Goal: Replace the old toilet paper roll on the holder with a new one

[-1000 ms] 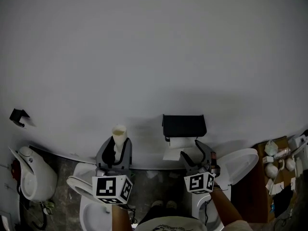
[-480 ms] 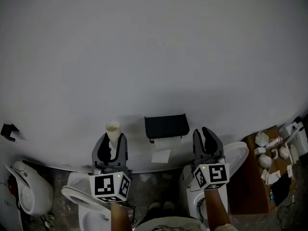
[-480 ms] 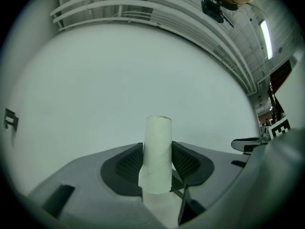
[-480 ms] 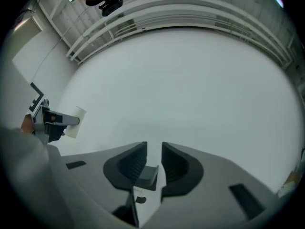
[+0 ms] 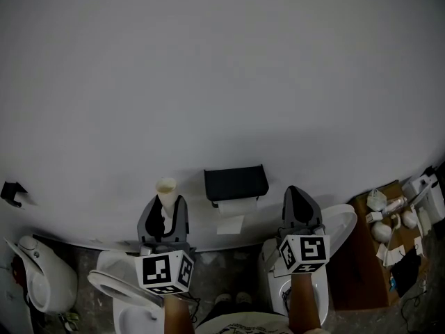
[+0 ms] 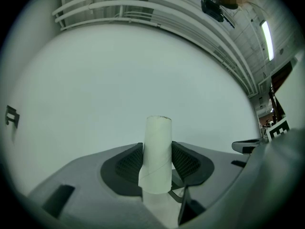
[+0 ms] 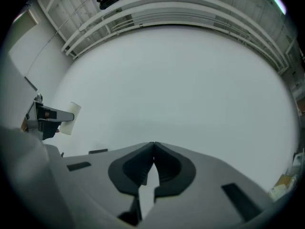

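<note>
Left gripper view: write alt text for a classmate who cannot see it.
The left gripper grips an empty paper tube upright between its two dark pads. Behind it is a plain pale wall, with ceiling beams curving across the top.

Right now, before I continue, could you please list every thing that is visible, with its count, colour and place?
Paper holder: one, black, on the wall, centre.
Toilet paper roll: one, white, in the holder, a sheet hanging down.
Cardboard tube: one, pale, upright, left of the holder.
Toilets: two, white, on the floor, left and right of centre.
Fixture: one, white, floor, far left.
Bracket: one, black, on the wall, far left.
Small items: several, white, on a brown surface, far right.
Left gripper: one, grey, shut on the tube.
Right gripper: one, grey, shut, empty.
</note>
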A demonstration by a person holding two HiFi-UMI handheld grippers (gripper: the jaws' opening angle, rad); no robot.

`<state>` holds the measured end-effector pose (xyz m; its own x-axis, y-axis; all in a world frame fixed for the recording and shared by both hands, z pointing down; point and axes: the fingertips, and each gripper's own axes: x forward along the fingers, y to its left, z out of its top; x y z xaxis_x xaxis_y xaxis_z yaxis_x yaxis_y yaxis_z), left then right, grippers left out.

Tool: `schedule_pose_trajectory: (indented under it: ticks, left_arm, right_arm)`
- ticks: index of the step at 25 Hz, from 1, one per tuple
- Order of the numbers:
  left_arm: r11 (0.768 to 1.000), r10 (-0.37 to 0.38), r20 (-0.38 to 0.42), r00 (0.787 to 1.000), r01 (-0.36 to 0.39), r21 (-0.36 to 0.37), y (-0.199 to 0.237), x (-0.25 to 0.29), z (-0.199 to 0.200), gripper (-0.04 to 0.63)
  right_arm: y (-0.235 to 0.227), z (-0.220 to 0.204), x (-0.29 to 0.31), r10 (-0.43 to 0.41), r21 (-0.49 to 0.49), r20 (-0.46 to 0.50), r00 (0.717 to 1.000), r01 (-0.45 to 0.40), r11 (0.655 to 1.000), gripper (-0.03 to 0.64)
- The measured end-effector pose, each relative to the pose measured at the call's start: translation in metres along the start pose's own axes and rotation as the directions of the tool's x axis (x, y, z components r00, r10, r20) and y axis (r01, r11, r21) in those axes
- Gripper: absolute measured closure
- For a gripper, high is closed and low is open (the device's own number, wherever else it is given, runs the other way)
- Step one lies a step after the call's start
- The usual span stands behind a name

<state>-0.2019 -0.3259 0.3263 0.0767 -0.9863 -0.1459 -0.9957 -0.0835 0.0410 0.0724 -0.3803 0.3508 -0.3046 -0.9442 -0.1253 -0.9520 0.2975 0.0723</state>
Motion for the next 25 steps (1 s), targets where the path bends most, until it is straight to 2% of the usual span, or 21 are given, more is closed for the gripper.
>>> schedule_pose_trajectory:
  ticks: [3, 14, 25]
  left_arm:
    - [1.0, 0.001, 0.001, 1.0, -0.001, 0.002, 0.0, 0.0, 0.001, 0.407]
    - [1.0, 0.002, 0.008, 1.0, -0.002, 0.007, -0.002, 0.0, 0.005, 0.407]
    - [1.0, 0.005, 0.002, 1.0, -0.005, 0.011, -0.004, 0.005, 0.002, 0.407]
  right_arm:
    - [0.003, 0.002, 0.002, 0.004, -0.023, -0.005, 1.0, -0.004, 1.0, 0.626]
    - [-0.003, 0.0, 0.002, 0.009, 0.039, -0.015, 1.0, -0.008, 0.999, 0.626]
    - [-0.011, -0.001, 0.003, -0.001, 0.04, -0.015, 1.0, 0.002, 0.999, 0.626]
